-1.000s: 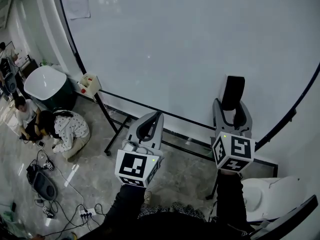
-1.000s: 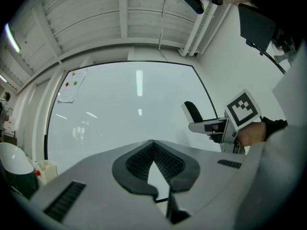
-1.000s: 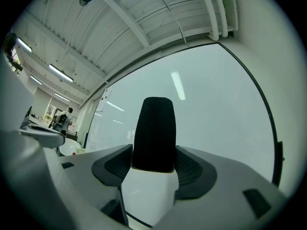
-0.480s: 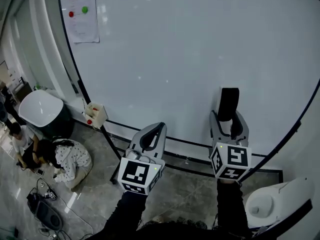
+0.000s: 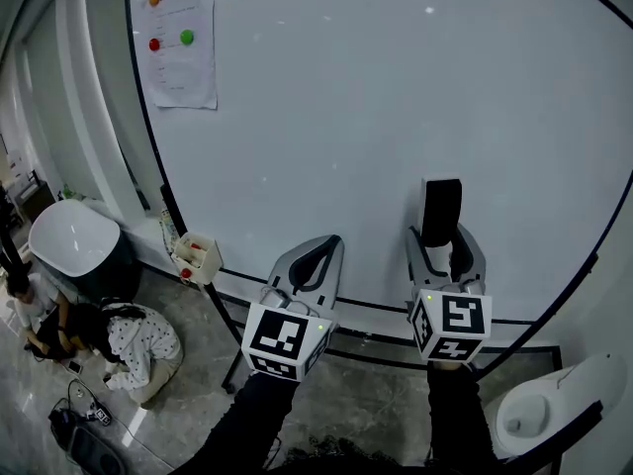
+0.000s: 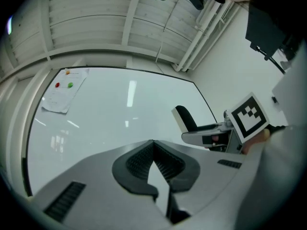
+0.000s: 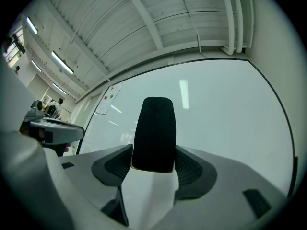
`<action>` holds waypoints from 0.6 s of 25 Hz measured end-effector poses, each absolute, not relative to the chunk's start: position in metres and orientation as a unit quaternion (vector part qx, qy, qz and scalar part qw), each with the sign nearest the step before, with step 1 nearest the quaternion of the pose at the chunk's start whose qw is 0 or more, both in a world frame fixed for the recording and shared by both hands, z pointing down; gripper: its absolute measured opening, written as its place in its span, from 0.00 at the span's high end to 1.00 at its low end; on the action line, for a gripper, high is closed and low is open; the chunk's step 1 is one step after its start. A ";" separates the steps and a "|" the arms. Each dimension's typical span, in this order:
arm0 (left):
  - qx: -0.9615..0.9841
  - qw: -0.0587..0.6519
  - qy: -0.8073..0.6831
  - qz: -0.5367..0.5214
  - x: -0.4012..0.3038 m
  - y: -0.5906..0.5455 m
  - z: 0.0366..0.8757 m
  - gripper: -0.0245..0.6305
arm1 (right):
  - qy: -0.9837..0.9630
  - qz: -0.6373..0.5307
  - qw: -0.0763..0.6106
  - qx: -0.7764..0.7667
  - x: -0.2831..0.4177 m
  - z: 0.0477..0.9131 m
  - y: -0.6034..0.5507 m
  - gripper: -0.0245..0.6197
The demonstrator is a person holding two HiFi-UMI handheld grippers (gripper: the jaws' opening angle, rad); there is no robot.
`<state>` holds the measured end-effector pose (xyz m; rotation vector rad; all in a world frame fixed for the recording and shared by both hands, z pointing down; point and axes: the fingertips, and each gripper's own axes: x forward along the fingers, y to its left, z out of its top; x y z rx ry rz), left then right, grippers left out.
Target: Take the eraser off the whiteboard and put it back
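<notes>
A black eraser (image 5: 441, 209) with a white back stands upright between the jaws of my right gripper (image 5: 443, 241), which is shut on its lower end. In the right gripper view the eraser (image 7: 153, 133) fills the gap between the pads of that gripper (image 7: 153, 161) and points at the whiteboard (image 7: 216, 109). My left gripper (image 5: 328, 245) hangs to its left, jaws shut and empty, with its tip (image 6: 153, 145) also facing the whiteboard (image 5: 396, 97). Whether the eraser touches the board, I cannot tell.
A paper sheet (image 5: 181, 43) with coloured magnets hangs at the board's upper left. A small white box (image 5: 196, 255) is fixed to the board's frame. People (image 5: 119, 334) sit on the floor at lower left beside a white tub chair (image 5: 67, 237). Another white seat (image 5: 544, 409) stands at lower right.
Both grippers have risen and come closer to the whiteboard, which now fills more of the head view. The eraser stays in the right gripper; the left stays shut.
</notes>
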<state>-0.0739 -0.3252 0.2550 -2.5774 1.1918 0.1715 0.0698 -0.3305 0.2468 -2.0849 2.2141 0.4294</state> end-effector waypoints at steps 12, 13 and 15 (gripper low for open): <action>-0.884 0.165 0.429 0.086 -0.097 -0.358 0.192 0.96 | 0.715 0.158 0.031 -0.680 0.034 0.202 -0.357 0.53; -0.882 0.167 0.431 0.090 -0.099 -0.360 0.187 0.96 | 0.715 0.161 0.032 -0.680 0.033 0.197 -0.359 0.53; -0.878 0.170 0.437 0.096 -0.101 -0.362 0.178 0.96 | 0.714 0.165 0.038 -0.680 0.030 0.187 -0.361 0.53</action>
